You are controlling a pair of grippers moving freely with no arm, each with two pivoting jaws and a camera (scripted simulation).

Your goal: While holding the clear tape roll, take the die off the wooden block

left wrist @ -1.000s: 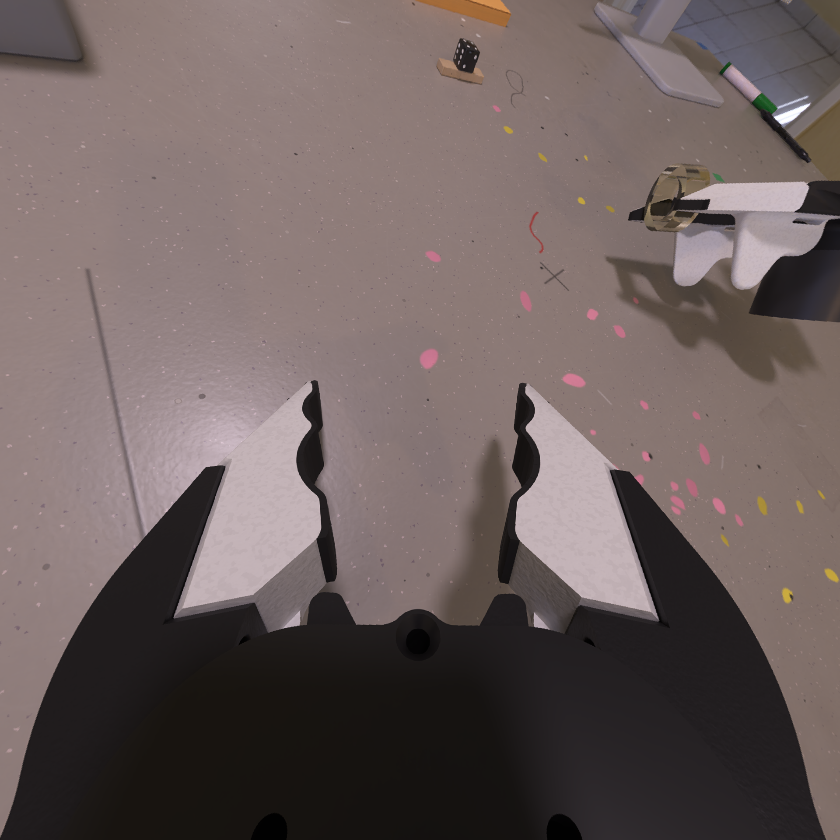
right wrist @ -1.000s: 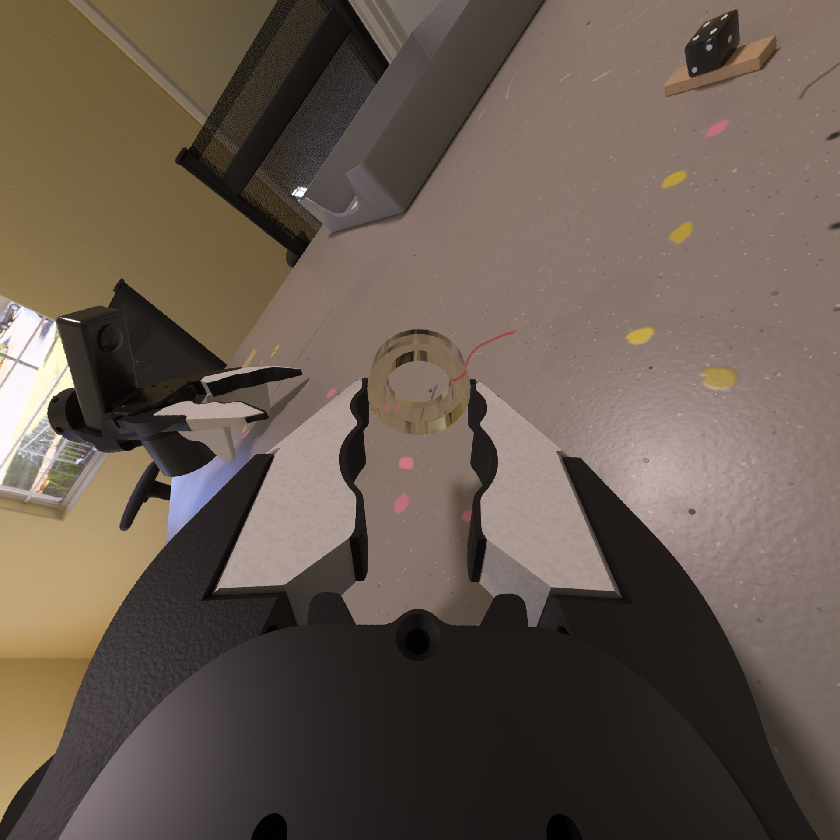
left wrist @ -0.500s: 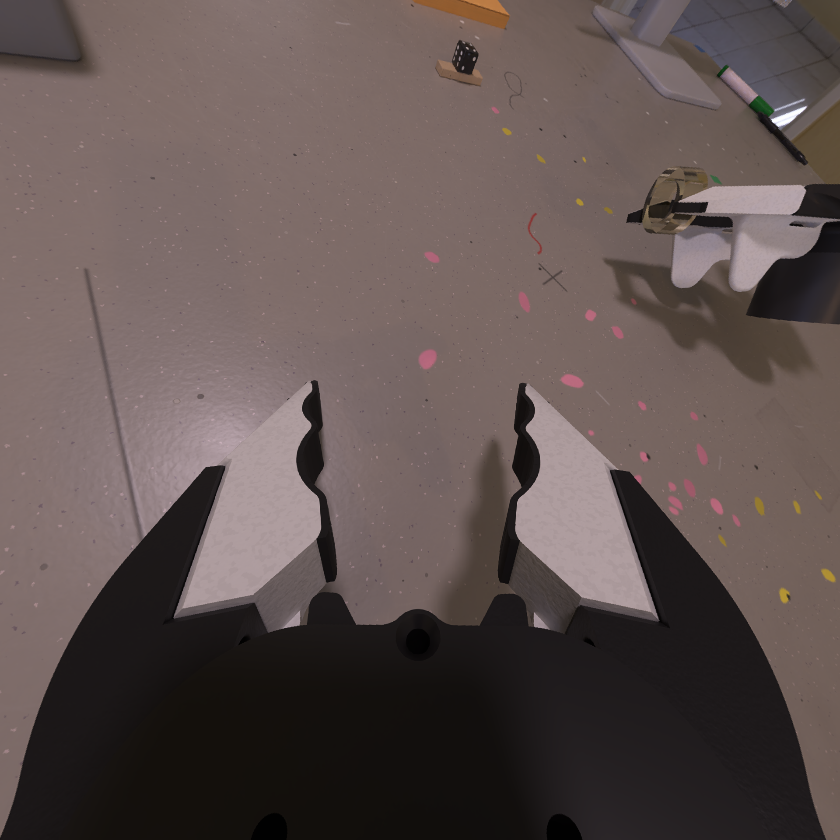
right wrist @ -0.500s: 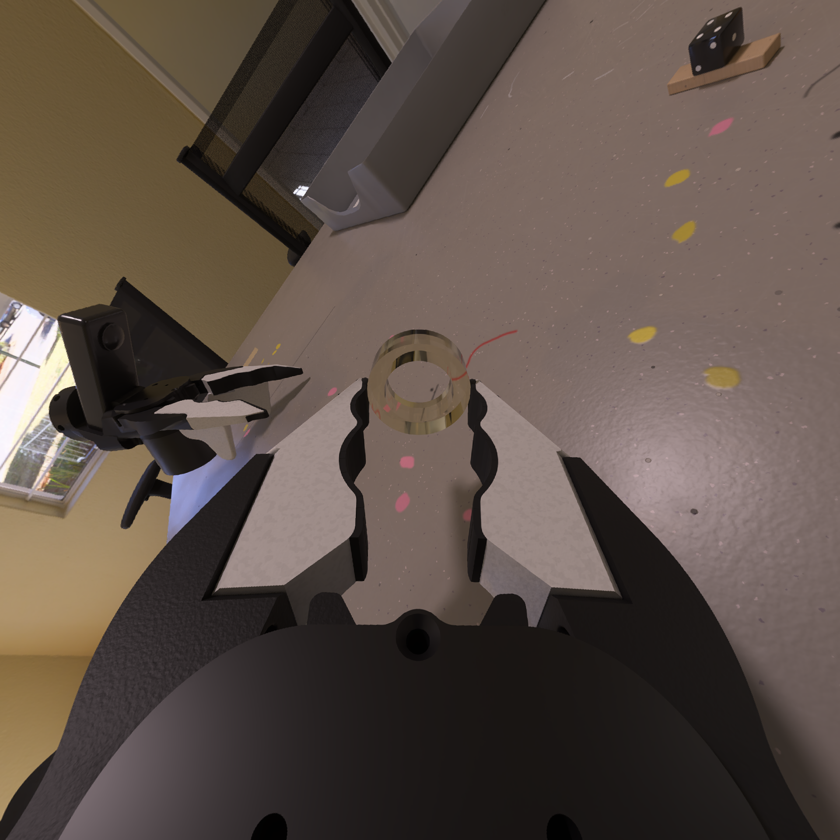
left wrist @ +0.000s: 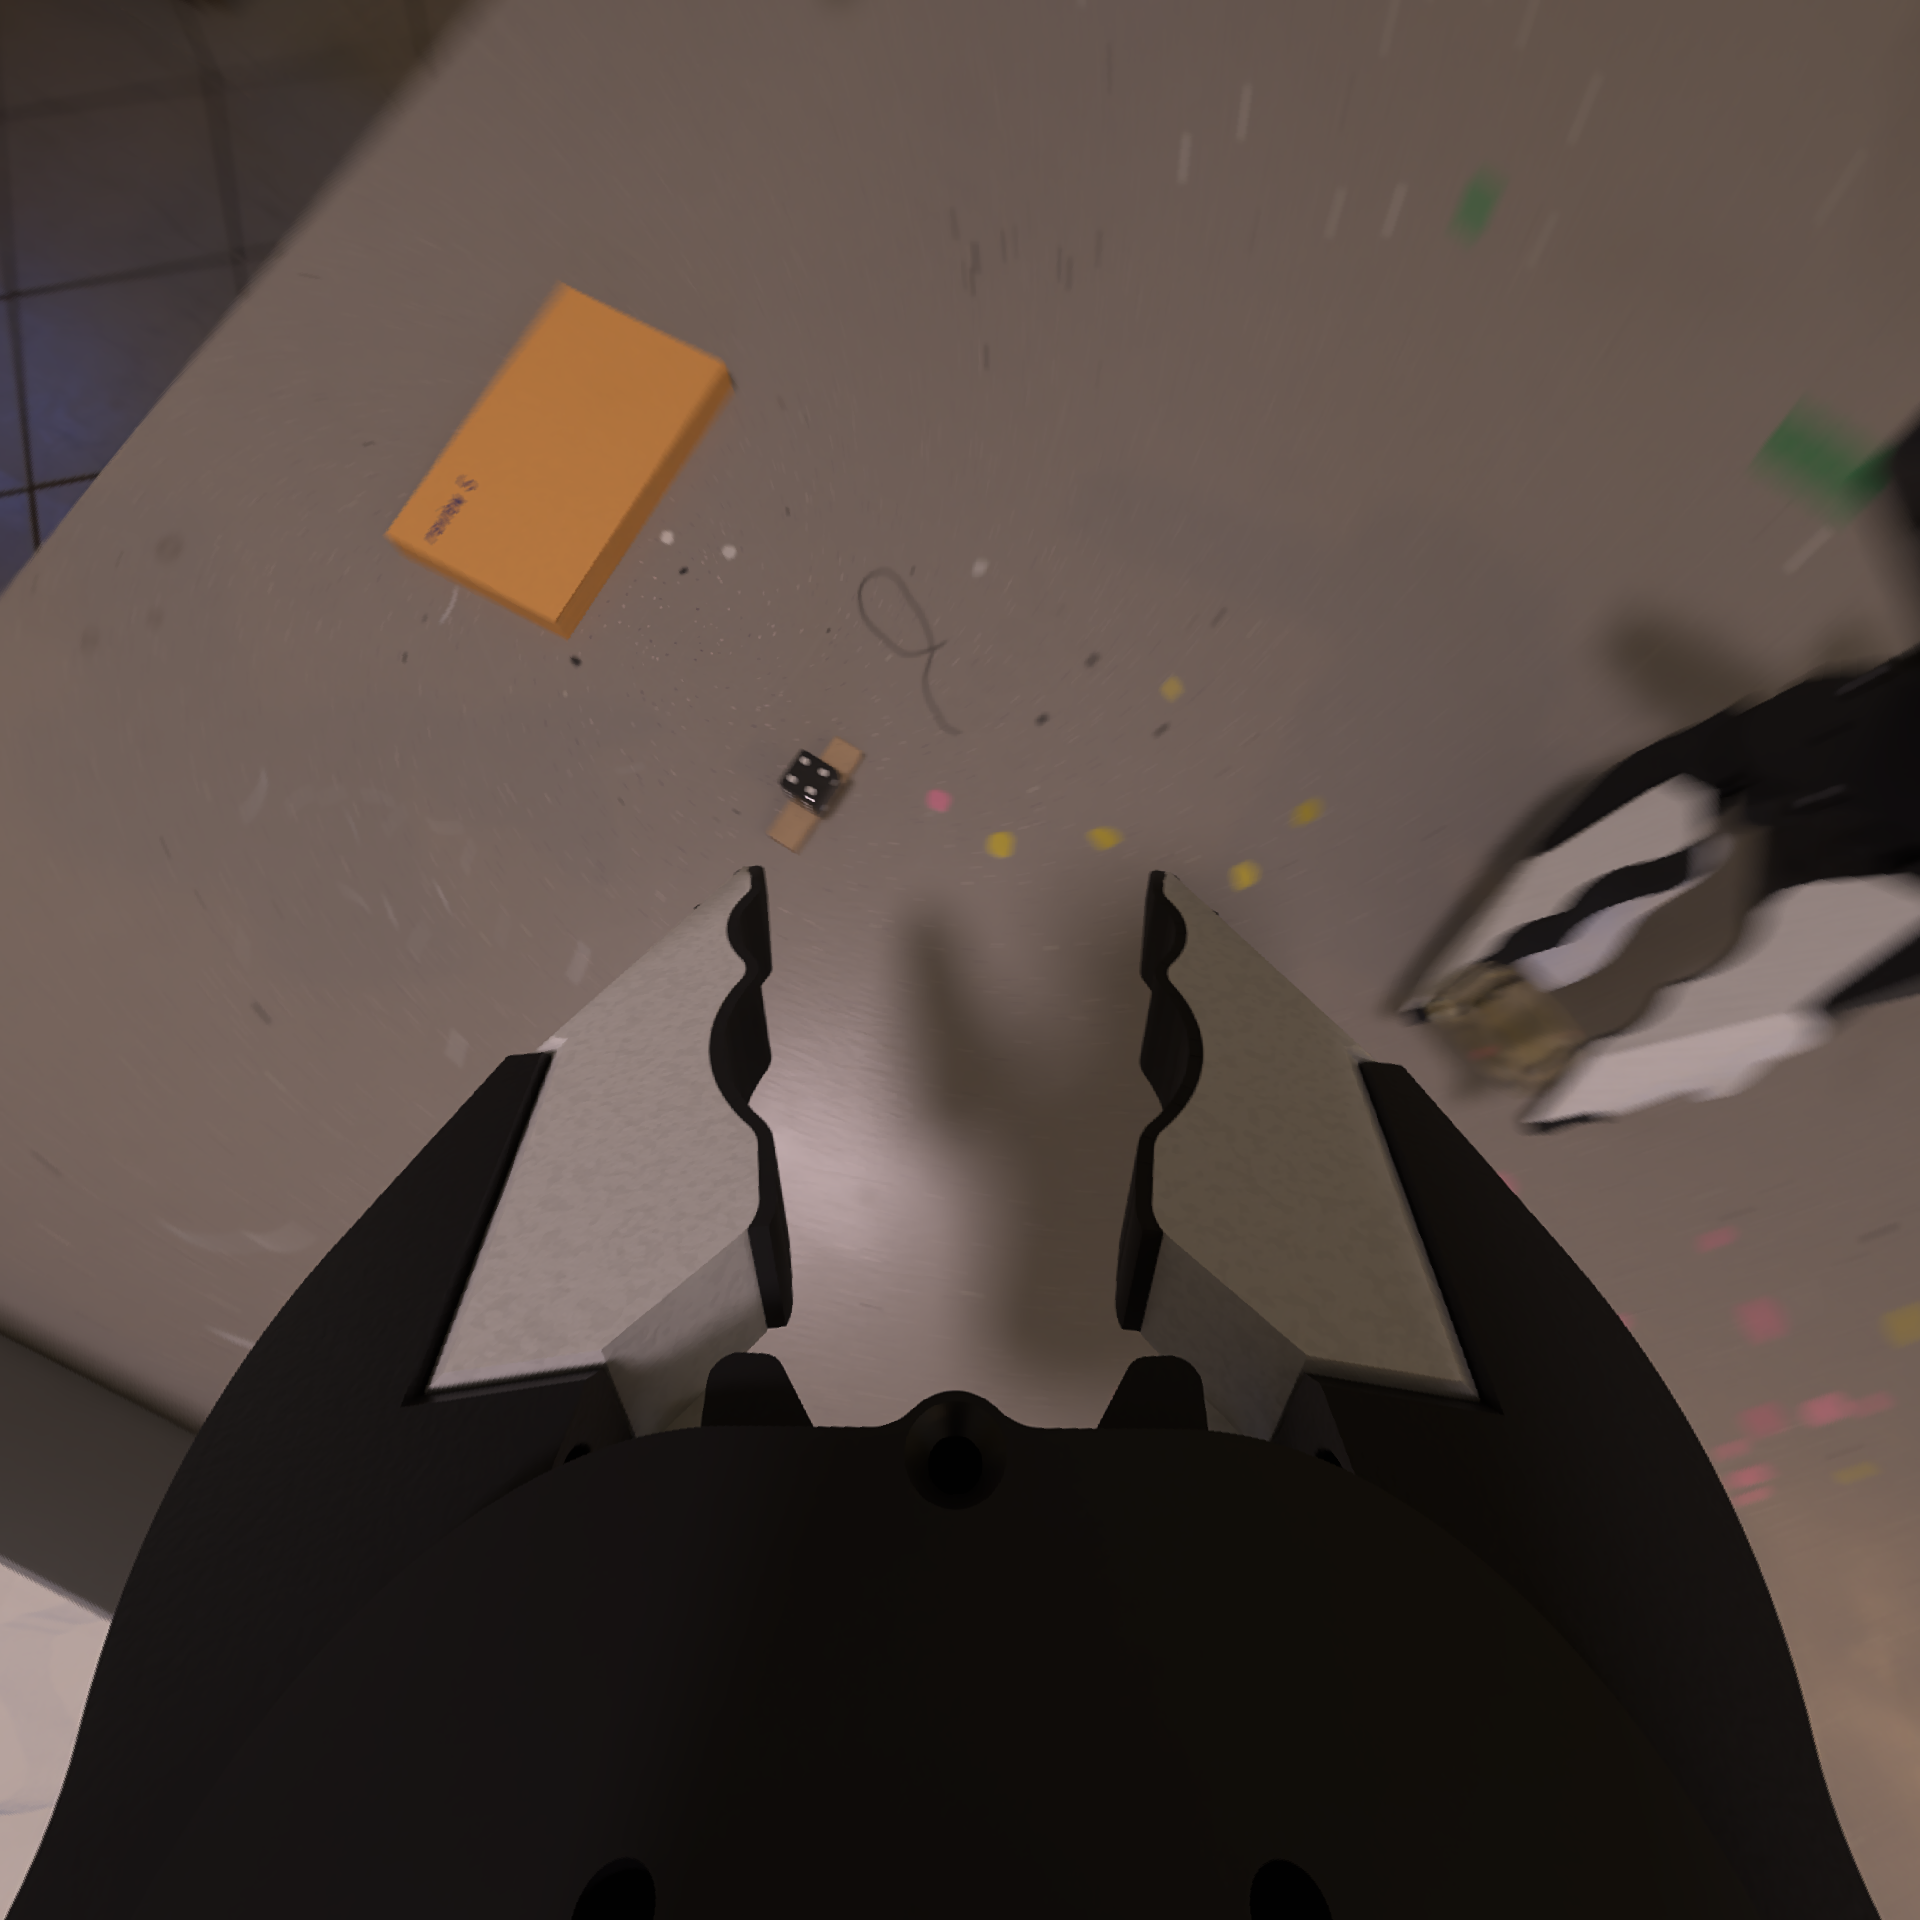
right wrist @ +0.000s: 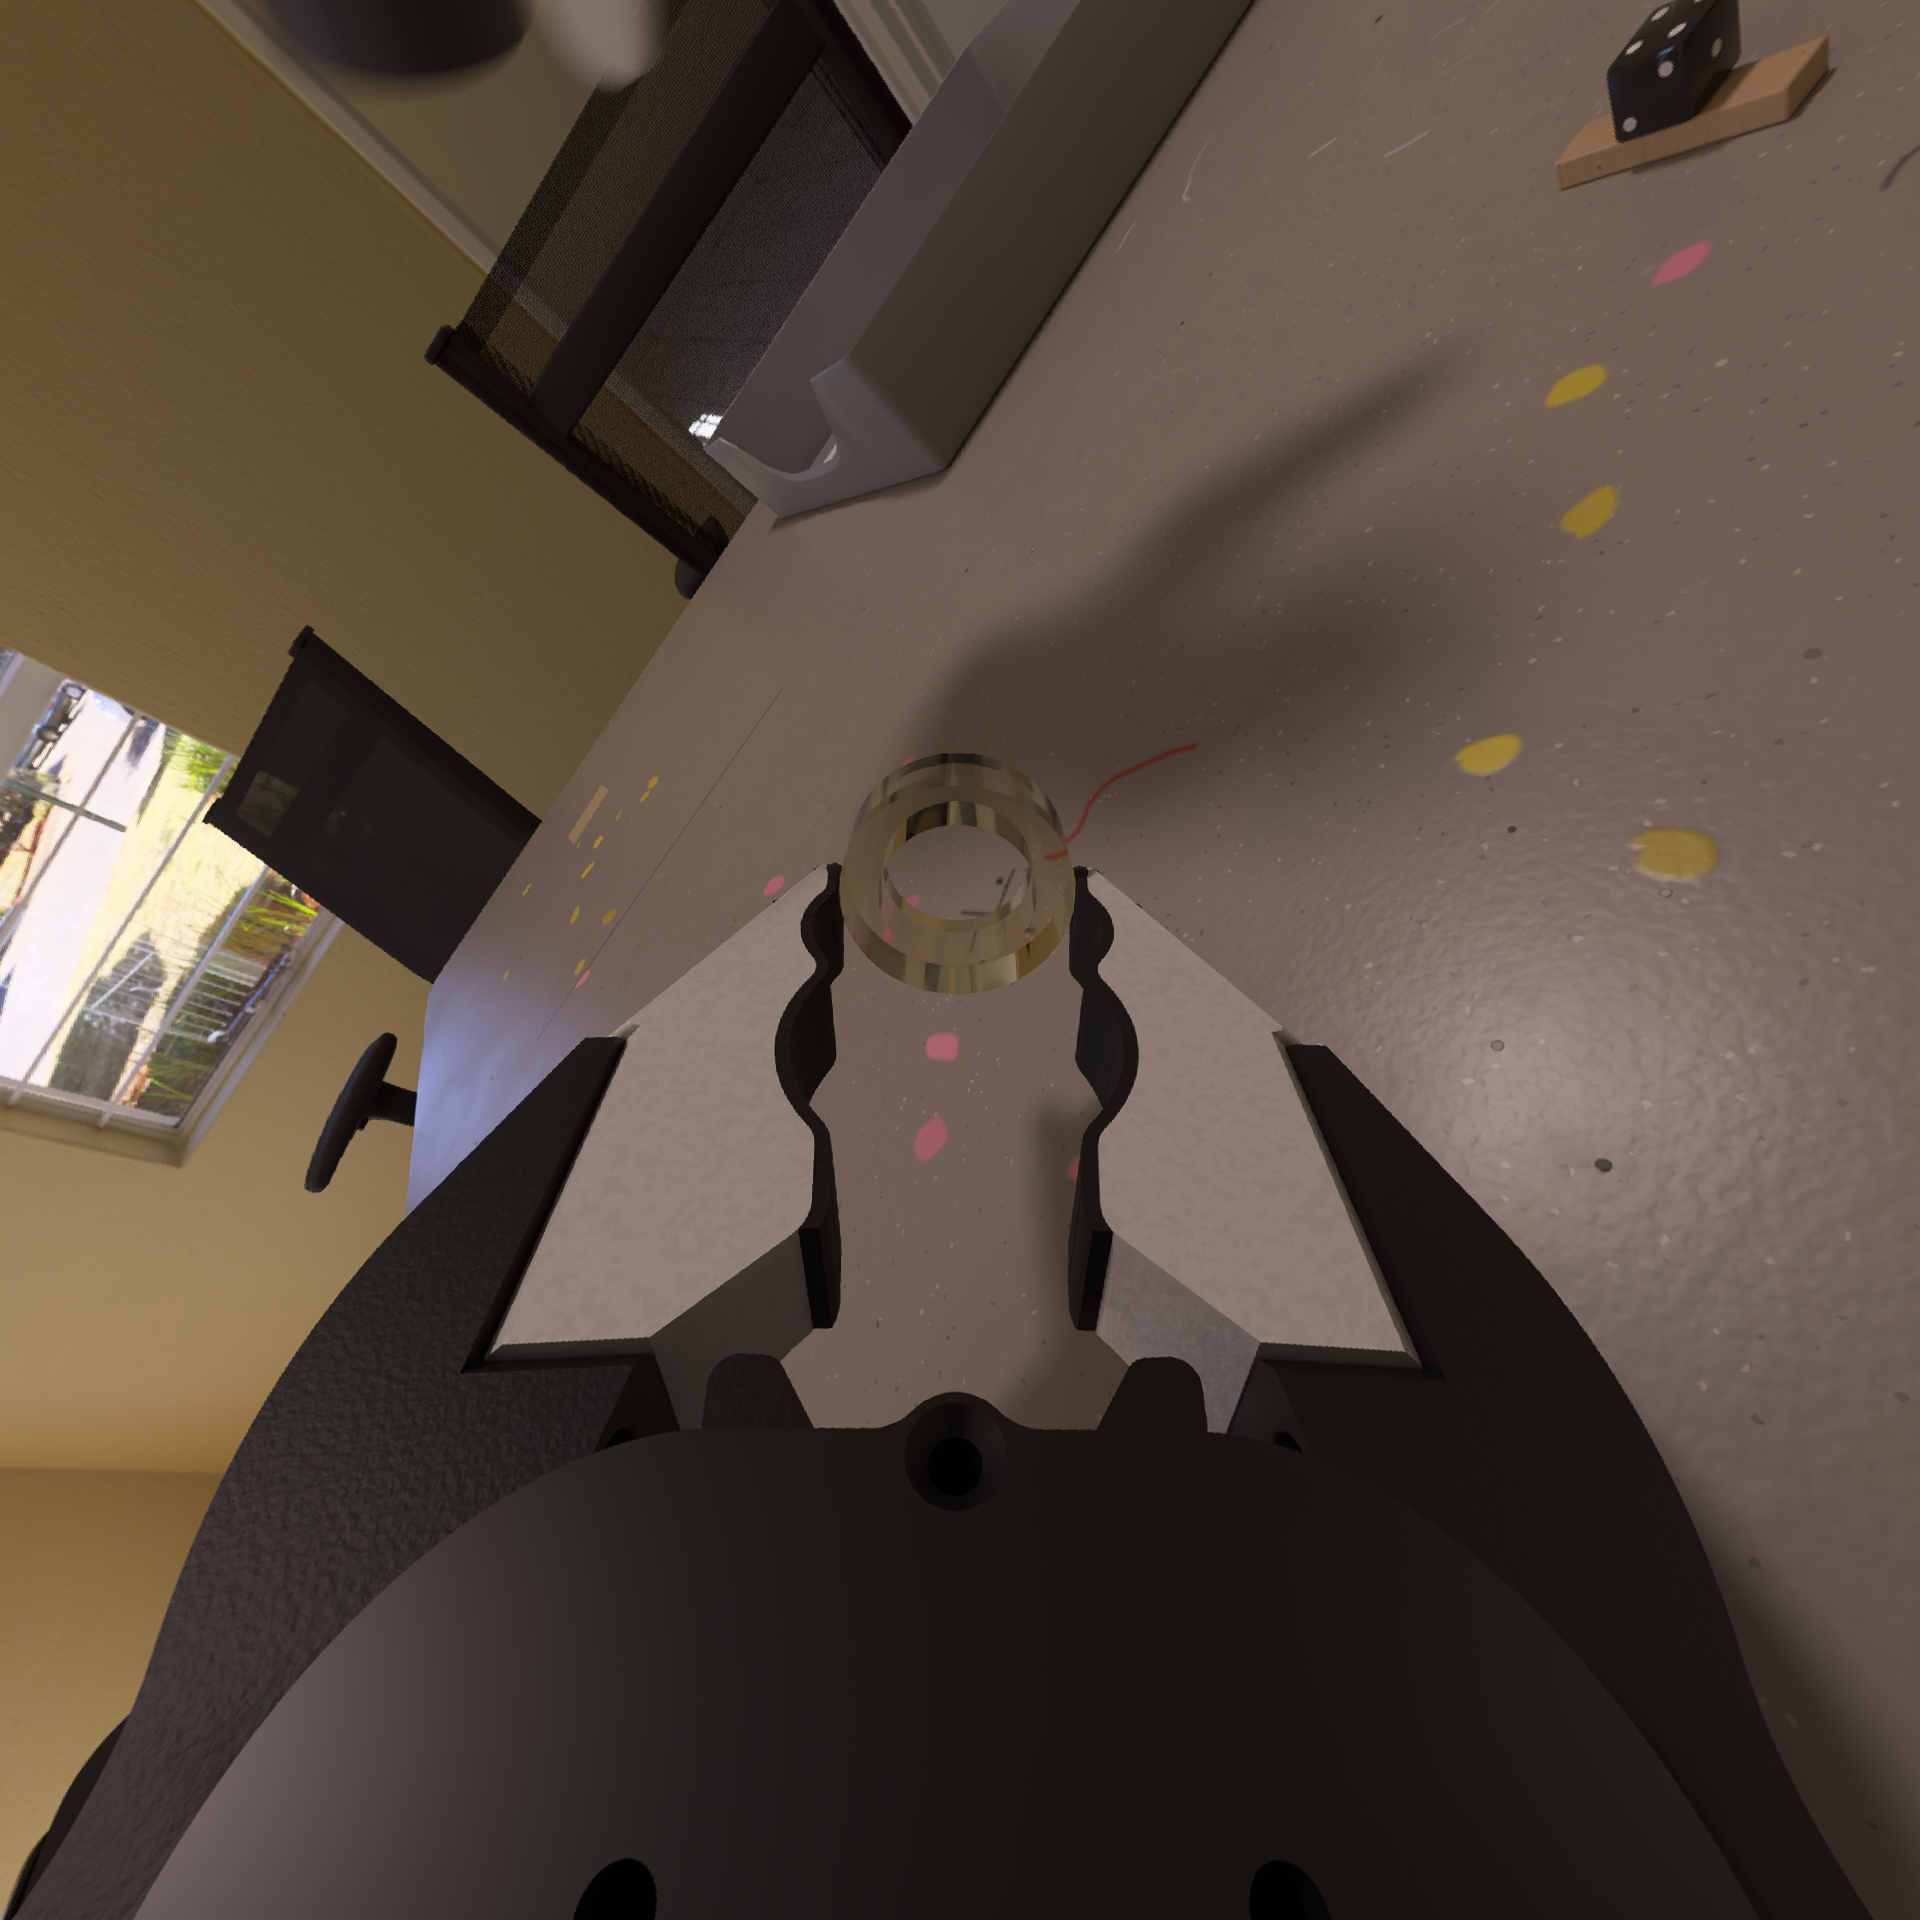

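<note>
The desk (left wrist: pixel 1143 312) carries an orange box (left wrist: pixel 561 457) and, nearby, the wooden block (left wrist: pixel 795 828) with the die (left wrist: pixel 811 778) on top. The right claw (right wrist: pixel 954 883) pinches the tape roll (right wrist: pixel 954 871). The left claw (left wrist: pixel 954 883), spread and empty, should descend squarely over the die, closing on opposite faces without nudging the block.

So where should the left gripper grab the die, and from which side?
Judging by its pose, from above: the die sits upright mid-way along the flat wooden block. The open left gripper would best pinch the two side faces overlooking the block's long edges, which look clear.
</note>
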